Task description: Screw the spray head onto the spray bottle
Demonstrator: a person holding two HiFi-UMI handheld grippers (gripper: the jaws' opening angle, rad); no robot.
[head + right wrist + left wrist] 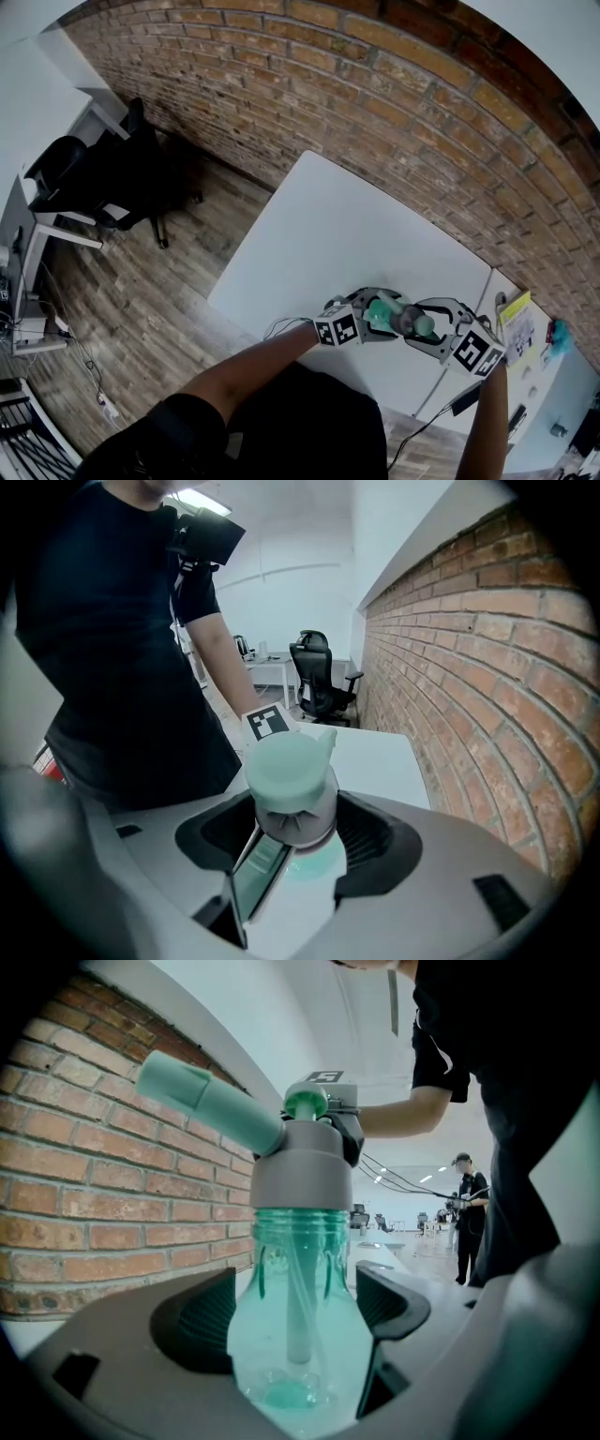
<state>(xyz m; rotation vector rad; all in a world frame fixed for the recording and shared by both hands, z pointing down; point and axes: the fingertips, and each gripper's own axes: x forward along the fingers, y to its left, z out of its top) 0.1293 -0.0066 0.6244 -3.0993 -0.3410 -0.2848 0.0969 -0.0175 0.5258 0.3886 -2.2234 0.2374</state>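
A clear teal spray bottle stands between the pads of my left gripper, which is shut on its body. On the bottle's neck sits the spray head, with a grey collar and a pale green nozzle pointing up and left. In the right gripper view the head's green top faces me, and my right gripper is shut on the grey collar. In the head view both grippers, left and right, meet over the white table near its front edge.
A brick wall runs behind the table. A black office chair stands on the wood floor at left. A second table at right carries a yellow item and a blue thing. A person stands far back.
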